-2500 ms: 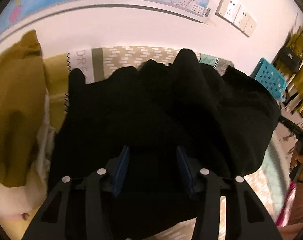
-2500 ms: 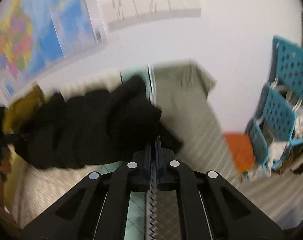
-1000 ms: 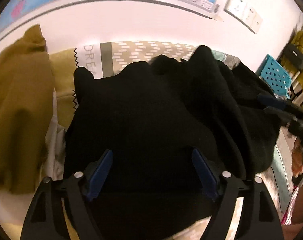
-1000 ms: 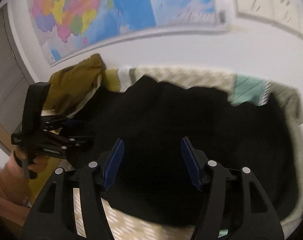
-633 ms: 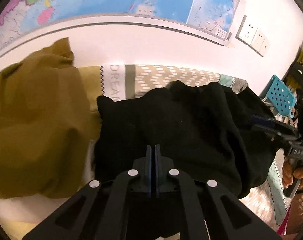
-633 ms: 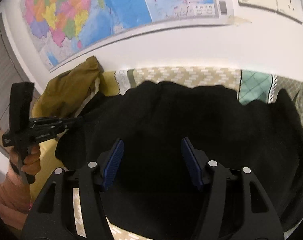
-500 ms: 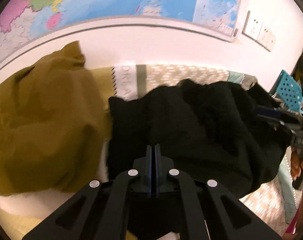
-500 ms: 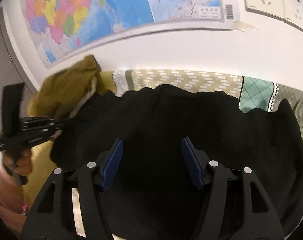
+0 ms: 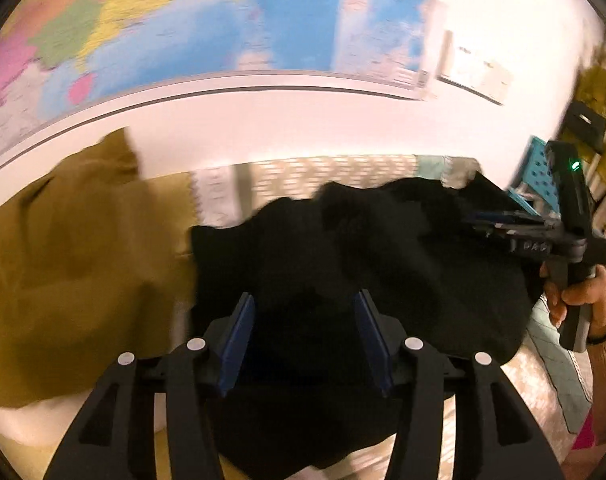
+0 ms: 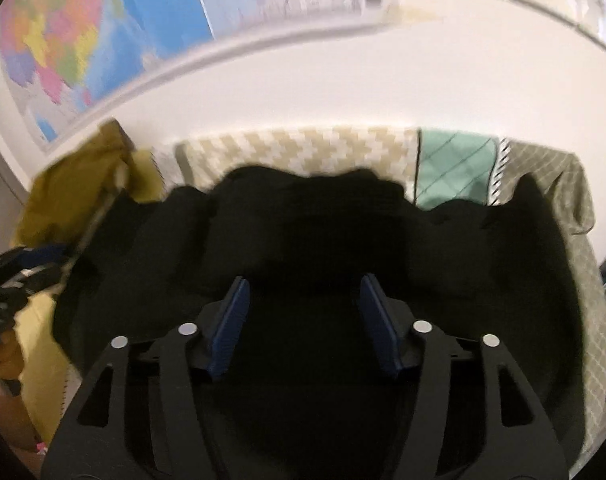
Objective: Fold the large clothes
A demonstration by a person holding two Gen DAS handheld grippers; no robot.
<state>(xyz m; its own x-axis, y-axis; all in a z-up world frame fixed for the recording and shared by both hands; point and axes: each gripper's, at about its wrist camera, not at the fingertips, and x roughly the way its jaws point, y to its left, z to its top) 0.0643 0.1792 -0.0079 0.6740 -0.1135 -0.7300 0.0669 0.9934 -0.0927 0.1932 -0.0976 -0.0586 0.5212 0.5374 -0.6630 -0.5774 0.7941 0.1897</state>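
Both grippers hover spread wide with nothing between their blue pads: the left gripper (image 9: 305, 332) and the right gripper (image 10: 305, 320) each hang over the large black fabric garment (image 9: 363, 264), gripping none of it. Folding looks early or mid-way, I judge; the garment lies in a rumpled heap, not a squared stack, so flattening and the remaining folds are still to do. It sprawls on the patterned beige-and-white bedspread (image 10: 323, 148), lumpy along its 12 o'clock edge. At 9 o'clock sits a mustard-yellow cloth pile (image 9: 63, 264); beyond, a coloured wall map (image 9: 183, 32).
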